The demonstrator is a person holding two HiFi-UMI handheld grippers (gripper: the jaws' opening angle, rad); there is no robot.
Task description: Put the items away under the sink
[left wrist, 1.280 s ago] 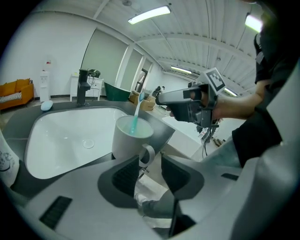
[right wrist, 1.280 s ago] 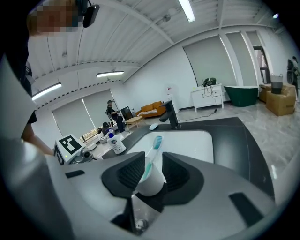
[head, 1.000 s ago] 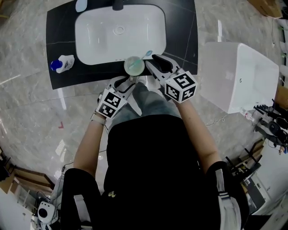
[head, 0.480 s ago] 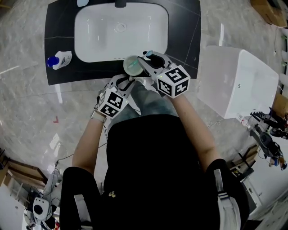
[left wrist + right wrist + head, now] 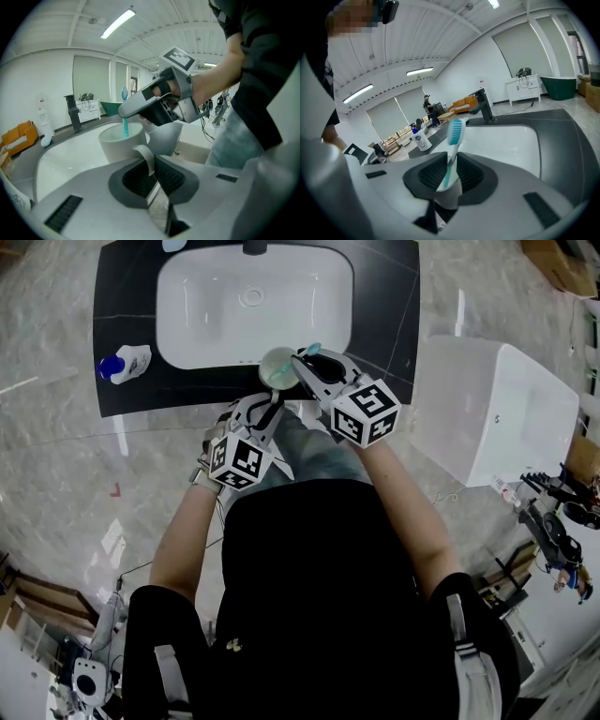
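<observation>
My left gripper (image 5: pixel 270 409) has its jaws closed on the thin handle (image 5: pixel 146 157) of the cup (image 5: pixel 277 368), which sits at the front edge of the sink (image 5: pixel 253 324). I can't tell whether its base rests on the rim or hangs just above it. My right gripper (image 5: pixel 314 367) is pinched almost shut on the toothbrush (image 5: pixel 452 140), gripping low on the stem with the bristles standing up. From the left gripper view, the teal tail already dips inside the cup's mouth.

I read this as the loading step: brush into cup, so both go below in one trip. To do it well, I'd keep the left wrist level so the cup doesn't tip on that narrow handle grip. I'd lower the right gripper straight down until the tail meets the bottom and only then ease the jaws apart. Letting go early would make the brush rattle and could jolt the cup. Next I'd lift the right gripper clear vertically, so its jaws don't snag the bristle head.

A bottle (image 5: pixel 124 364) lies well off to the left on the counter (image 5: pixel 127 296) (presumably next in line). The space under the sink is hidden by my body in the head view.
</observation>
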